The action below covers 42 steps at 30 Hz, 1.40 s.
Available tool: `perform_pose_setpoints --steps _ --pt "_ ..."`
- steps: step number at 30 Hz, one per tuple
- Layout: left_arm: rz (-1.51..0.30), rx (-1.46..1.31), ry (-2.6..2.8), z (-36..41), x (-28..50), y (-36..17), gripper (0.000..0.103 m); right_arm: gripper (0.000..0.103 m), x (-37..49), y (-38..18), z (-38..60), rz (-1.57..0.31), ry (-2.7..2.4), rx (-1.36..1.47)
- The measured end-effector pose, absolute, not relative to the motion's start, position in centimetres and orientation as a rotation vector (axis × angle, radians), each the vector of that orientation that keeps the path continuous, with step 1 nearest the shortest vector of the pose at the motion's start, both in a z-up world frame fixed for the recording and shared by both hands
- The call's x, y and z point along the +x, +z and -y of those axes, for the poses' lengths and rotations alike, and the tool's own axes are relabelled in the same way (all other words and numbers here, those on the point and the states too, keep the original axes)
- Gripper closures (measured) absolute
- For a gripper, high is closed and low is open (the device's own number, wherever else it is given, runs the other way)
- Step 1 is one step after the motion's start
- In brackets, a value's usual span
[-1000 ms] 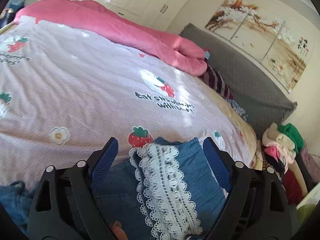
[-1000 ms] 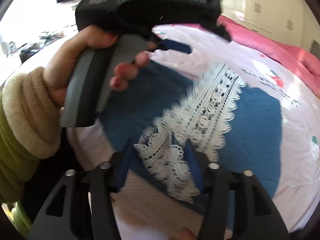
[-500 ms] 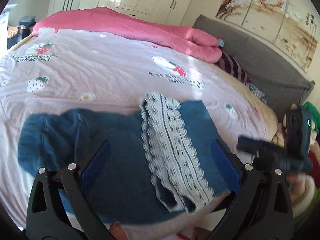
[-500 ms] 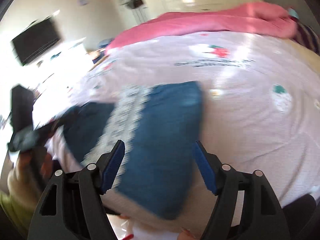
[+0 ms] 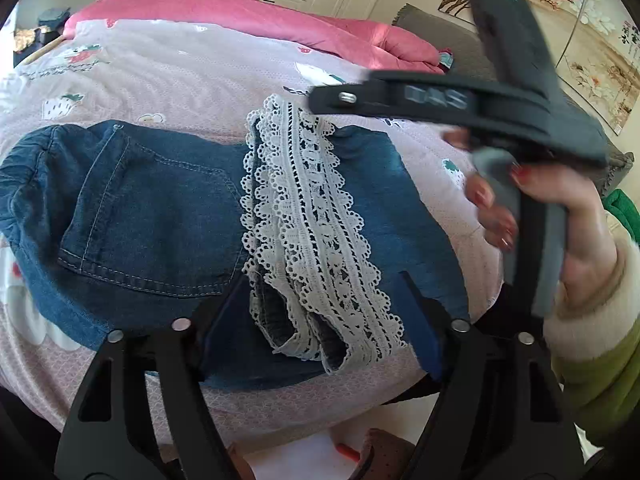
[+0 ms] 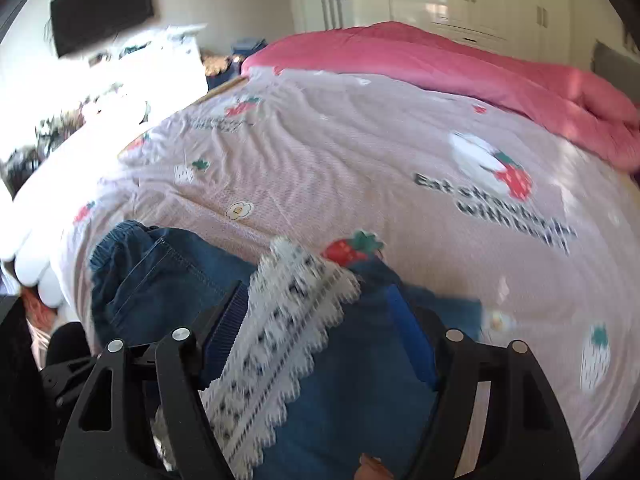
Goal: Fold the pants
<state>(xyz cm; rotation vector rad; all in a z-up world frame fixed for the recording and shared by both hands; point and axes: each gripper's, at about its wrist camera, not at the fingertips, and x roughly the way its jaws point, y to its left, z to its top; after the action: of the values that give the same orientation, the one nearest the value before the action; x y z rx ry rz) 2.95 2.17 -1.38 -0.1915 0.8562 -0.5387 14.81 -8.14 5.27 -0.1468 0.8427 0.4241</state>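
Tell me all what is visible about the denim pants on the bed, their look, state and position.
The denim pants are blue, seemingly soft denim, with pale stitching, a back pocket and an elastic-looking gathered waist at the left. They lie folded flat near the edge of the pink strawberry-print bedsheet. The leg ends, trimmed with white lace, are folded over the seat area. Both the left gripper and right gripper are open above them; nothing grips them.

Light: daylight is glaring white at the right view's left edge;
Blur: lace trim [image 6: 296, 320] is smearing; fisheye is bending edges
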Motion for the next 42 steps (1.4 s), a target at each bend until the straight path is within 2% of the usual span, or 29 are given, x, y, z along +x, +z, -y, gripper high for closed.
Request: perform_pose_setpoints --steps 3,7,8,9,10,12,14,16,25,31,40,41,42 --pt "-0.856 -0.219 -0.540 -2.6 2.7 -1.4 0.043 0.031 17.4 4.2 6.1 -0.900 0.433 -0.218" --pt "-0.835 -0.261 -0.541 -3.3 2.5 -1.4 0.049 0.034 20.4 2.4 6.0 -1.029 0.476 -0.133" --pt "-0.825 -0.264 -0.542 -3.4 2.5 -1.3 0.050 0.047 20.8 2.0 6.2 -1.049 0.491 -0.107" --pt "-0.822 -0.265 -0.539 -3.5 2.5 -1.3 0.051 0.056 21.2 1.6 6.3 -1.071 0.494 -0.093" --pt "-0.824 -0.267 -0.539 -3.5 2.4 -1.4 0.051 0.059 21.3 1.3 6.2 -1.083 0.499 -0.093" --pt "-0.844 -0.272 -0.537 -3.3 3.0 -1.8 0.061 0.077 21.1 0.8 6.1 -1.086 0.521 -0.096" --pt "-0.872 -0.271 -0.543 -3.2 3.2 -2.2 0.091 0.079 20.7 0.7 6.2 -1.075 0.517 -0.096" --pt "-0.886 -0.273 -0.553 -3.0 3.2 -2.3 0.098 0.079 20.0 1.1 6.5 -1.043 0.522 -0.088" --pt "-0.861 -0.258 -0.543 -2.5 2.3 -0.9 0.101 0.080 18.2 4.3 7.1 -0.940 0.546 -0.066" --pt "-0.929 -0.263 -0.505 -3.0 2.8 -2.5 0.101 0.080 19.7 1.9 5.5 -0.966 0.476 -0.141" --pt "-0.934 -0.262 -0.499 -2.6 3.3 -3.1 0.100 0.080 20.6 -0.5 4.0 -0.965 0.387 -0.239" --pt "-0.934 -0.264 -0.500 -2.7 3.2 -3.2 0.100 0.079 20.6 -0.5 3.9 -0.959 0.392 -0.241" --pt "-0.936 -0.265 -0.501 -2.6 3.3 -3.4 0.100 0.071 20.4 -0.3 3.8 -0.946 0.412 -0.246"
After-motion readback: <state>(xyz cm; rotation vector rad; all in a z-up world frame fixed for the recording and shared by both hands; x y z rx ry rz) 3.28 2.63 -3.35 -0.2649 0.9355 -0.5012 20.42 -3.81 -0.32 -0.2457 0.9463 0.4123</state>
